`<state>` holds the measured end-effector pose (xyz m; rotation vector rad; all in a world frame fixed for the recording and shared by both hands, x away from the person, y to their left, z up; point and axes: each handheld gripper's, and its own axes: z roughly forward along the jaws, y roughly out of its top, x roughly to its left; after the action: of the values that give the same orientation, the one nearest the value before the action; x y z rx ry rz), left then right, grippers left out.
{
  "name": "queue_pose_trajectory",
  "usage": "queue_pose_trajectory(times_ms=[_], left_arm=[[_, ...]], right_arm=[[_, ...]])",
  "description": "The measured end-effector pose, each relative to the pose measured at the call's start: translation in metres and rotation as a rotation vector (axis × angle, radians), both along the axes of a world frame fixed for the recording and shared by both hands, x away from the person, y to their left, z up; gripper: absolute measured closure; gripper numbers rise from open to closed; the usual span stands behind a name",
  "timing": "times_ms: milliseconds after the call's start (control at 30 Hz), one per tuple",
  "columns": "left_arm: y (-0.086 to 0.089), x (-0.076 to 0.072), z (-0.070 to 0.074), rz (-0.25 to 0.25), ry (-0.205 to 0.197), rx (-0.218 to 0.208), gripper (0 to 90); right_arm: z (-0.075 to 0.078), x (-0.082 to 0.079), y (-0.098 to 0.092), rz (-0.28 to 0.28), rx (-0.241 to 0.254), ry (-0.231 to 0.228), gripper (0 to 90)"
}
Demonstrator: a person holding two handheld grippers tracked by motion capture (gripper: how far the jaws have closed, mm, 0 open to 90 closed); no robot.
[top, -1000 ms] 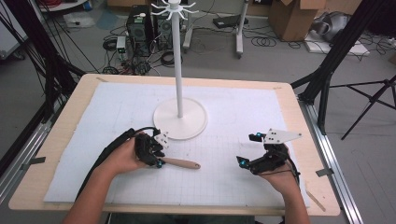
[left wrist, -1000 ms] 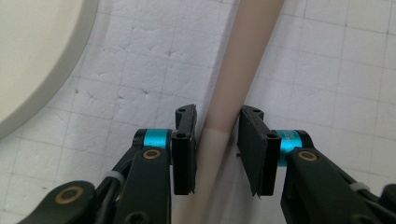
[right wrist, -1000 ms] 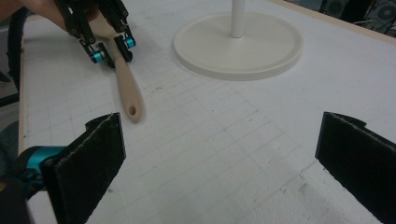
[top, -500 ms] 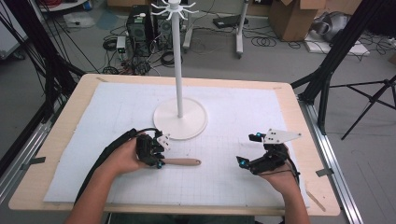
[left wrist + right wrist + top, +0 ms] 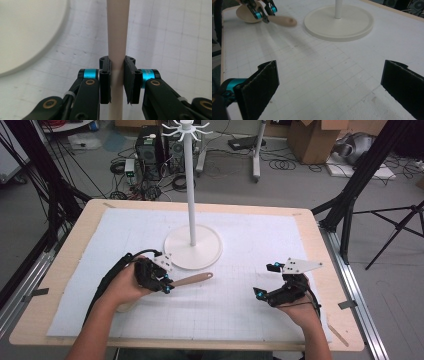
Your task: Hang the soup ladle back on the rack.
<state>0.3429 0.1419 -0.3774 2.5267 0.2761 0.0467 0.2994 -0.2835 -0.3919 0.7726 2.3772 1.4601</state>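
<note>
A wooden table (image 5: 60, 270) carries one white gridded mat (image 5: 250, 310), and beyond its far edge lies a grey floor strewn with cables and two computer towers.

Nearest the person, two forearms come in from the bottom of the high view, one gripper in each hand. The right gripper (image 5: 266, 295) sits low over the mat at the near right, its two jaws standing wide apart with bare mat between them; in the right gripper view the two black pads (image 5: 263, 85) frame empty grid squares.

Further in on the left, the left gripper (image 5: 165, 284) has its two jaws clamped on the handle of one wooden spoon (image 5: 192, 280). In the left gripper view the pale handle (image 5: 117, 37) runs straight up between the pads, which press on both of its sides, and extends well ahead of the jaw tips. In the right gripper view the spoon's bowl (image 5: 245, 13) shows behind those jaws, on the hand's side, while the rounded handle end points toward the stand.

Ahead of the handle tip, just apart from it, stands one white rack stand (image 5: 192, 247): one round base, one upright pole, and a ring of hooks at the top.
</note>
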Motion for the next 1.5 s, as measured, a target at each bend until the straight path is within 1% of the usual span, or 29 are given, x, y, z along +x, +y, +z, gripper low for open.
queue_pose_trajectory(times_ms=[33,67,133,167,200,267,300,333,367,400,433,467,500,533,567,600,633,767,1033,1067,1100,1133,1167,1200,1333,1400,1433,1467,1500], left_arm=[[0.004,-0.001,0.004,0.006,-0.011,-0.025,76.6],[0.008,-0.001,0.007,0.014,-0.01,-0.055,76.6],[0.016,-0.002,0.015,0.03,-0.023,-0.097,76.6],[0.016,-0.002,0.015,0.03,-0.023,-0.097,76.6],[0.025,-0.002,0.022,0.036,-0.035,-0.145,76.6],[0.034,-0.003,0.029,0.05,-0.041,-0.194,76.7],[0.038,-0.004,0.033,0.054,-0.052,-0.209,76.7],[0.041,-0.004,0.037,0.061,-0.052,-0.226,76.7],[0.044,-0.005,0.041,0.066,-0.064,-0.237,76.7],[0.044,-0.005,0.041,0.066,-0.064,-0.237,76.7],[0.05,-0.005,0.048,0.069,-0.077,-0.261,76.7],[0.052,-0.006,0.052,0.072,-0.082,-0.277,76.7],[0.054,-0.006,0.055,0.084,-0.096,-0.288,76.7],[0.054,-0.006,0.055,0.084,-0.096,-0.288,76.7],[0.058,-0.006,0.062,0.083,-0.105,-0.309,76.7],[0.058,-0.006,0.062,0.083,-0.105,-0.309,76.7],[0.06,-0.006,0.065,0.097,-0.108,-0.33,76.7],[0.063,-0.003,0.077,0.111,-0.125,-0.369,76.7],[0.064,0.007,0.1,0.158,-0.143,-0.437,76.7],[0.064,0.01,0.104,0.163,-0.146,-0.444,76.7],[0.066,0.012,0.108,0.162,-0.151,-0.439,76.7],[0.066,0.014,0.112,0.174,-0.147,-0.454,76.7],[0.067,0.019,0.121,0.176,-0.146,-0.465,76.7],[0.067,0.019,0.121,0.176,-0.146,-0.465,76.7],[0.069,0.029,0.141,0.187,-0.148,-0.467,76.7],[0.07,0.035,0.15,0.181,-0.146,-0.47,76.7],[0.07,0.04,0.158,0.189,-0.141,-0.477,76.7],[0.07,0.04,0.158,0.189,-0.141,-0.477,76.7],[0.071,0.043,0.162,0.187,-0.142,-0.478,76.7]], right_arm=[[0.0,0.0,0.0,0.003,-0.001,0.0,0.5],[0.0,0.0,0.0,0.004,0.0,-0.003,0.5],[0.0,0.0,0.0,0.003,0.0,-0.003,0.5],[0.0,0.0,0.0,0.003,0.0,-0.003,0.5],[0.0,0.0,0.0,0.002,-0.001,0.0,0.5],[0.0,0.0,0.001,0.003,0.0,0.0,0.5],[0.0,0.0,0.001,0.002,-0.001,0.0,0.5],[0.0,0.0,0.001,0.003,-0.001,-0.001,0.6],[0.0,0.0,0.001,0.001,-0.001,0.001,0.5],[0.0,0.0,0.001,0.002,0.0,0.001,0.5],[0.0,0.0,0.001,0.003,-0.001,-0.002,0.5],[0.0,0.0,0.001,0.003,0.0,-0.002,0.5],[0.0,0.0,0.001,0.004,0.0,-0.002,0.5],[0.0,0.0,0.001,0.003,-0.002,-0.004,0.5],[0.0,0.0,0.001,0.004,-0.002,0.001,0.5],[0.0,0.0,0.001,0.004,-0.002,0.001,0.5],[0.0,0.0,0.001,0.004,-0.003,-0.001,0.5],[0.0,0.0,0.002,0.004,-0.005,0.0,0.5],[0.0,0.0,0.001,0.004,0.0,-0.005,0.5],[0.0,0.0,0.001,0.004,0.0,-0.003,0.5],[0.0,0.0,0.001,0.004,-0.001,-0.001,0.5],[0.0,0.0,0.001,0.005,-0.002,0.0,0.5],[0.0,0.0,0.002,0.007,-0.003,0.003,0.5],[0.0,0.0,0.002,0.005,-0.001,0.003,0.5],[0.0,0.0,0.002,0.008,-0.002,-0.001,0.5],[0.0,0.0,0.002,0.007,-0.002,0.003,0.5],[0.0,0.0,0.002,0.009,-0.002,-0.004,0.5],[0.0,0.0,0.002,0.007,-0.002,0.001,0.5],[0.0,0.0,0.002,0.007,-0.002,0.001,0.5]])
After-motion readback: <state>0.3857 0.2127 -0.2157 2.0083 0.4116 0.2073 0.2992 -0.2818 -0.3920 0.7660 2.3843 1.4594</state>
